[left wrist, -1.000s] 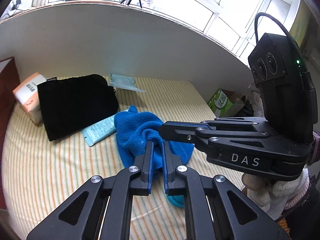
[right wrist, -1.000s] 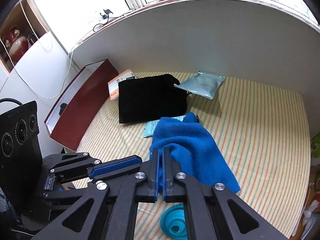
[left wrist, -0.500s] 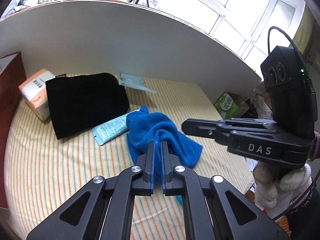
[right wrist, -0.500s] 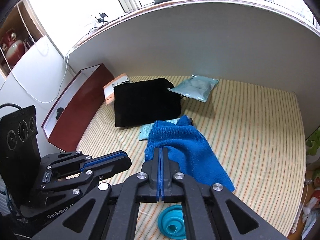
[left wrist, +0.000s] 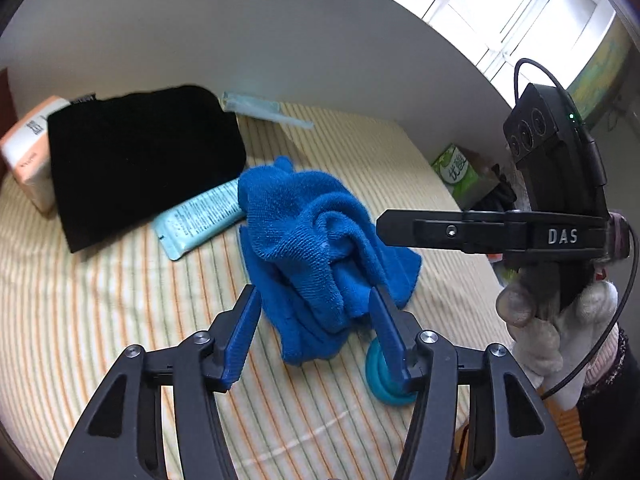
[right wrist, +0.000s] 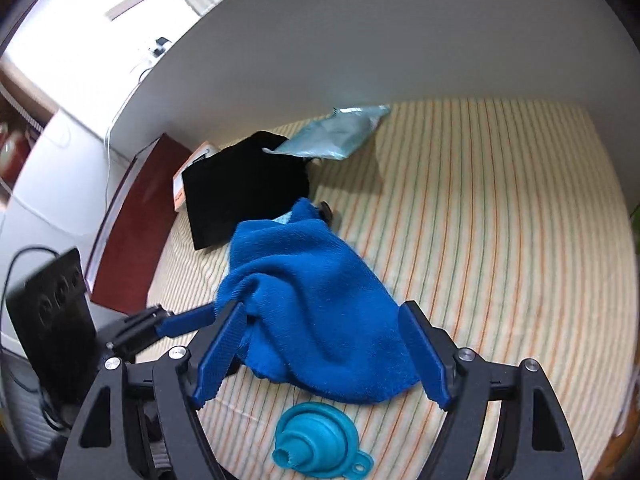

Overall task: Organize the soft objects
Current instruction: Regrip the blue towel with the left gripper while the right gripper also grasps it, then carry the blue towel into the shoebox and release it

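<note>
A crumpled blue towel (left wrist: 316,236) lies in a heap on the striped bed cover (left wrist: 100,312). My left gripper (left wrist: 316,332) hangs just above its near edge. Its jaws are opening, with the towel's lower folds between the blue pads (left wrist: 244,332), which do not press on it. My right gripper (right wrist: 320,360) comes in from the other side. Its jaws are also opening and straddle the towel (right wrist: 308,296) without squeezing it. In the left wrist view the right gripper (left wrist: 384,232) reaches over the towel from the right, held by a gloved hand (left wrist: 540,320).
A teal funnel (right wrist: 316,440) lies just in front of the towel. Behind it are a black cloth (left wrist: 140,152), a teal packet (left wrist: 200,220), a pale blue pouch (right wrist: 336,136) and an orange tissue pack (left wrist: 28,152). A red-brown box (right wrist: 136,216) borders the left side and a white wall the back.
Both grippers were shut and now stand with their jaws apart. Both have sunk closer to the blue towel, which is now more bunched up.
</note>
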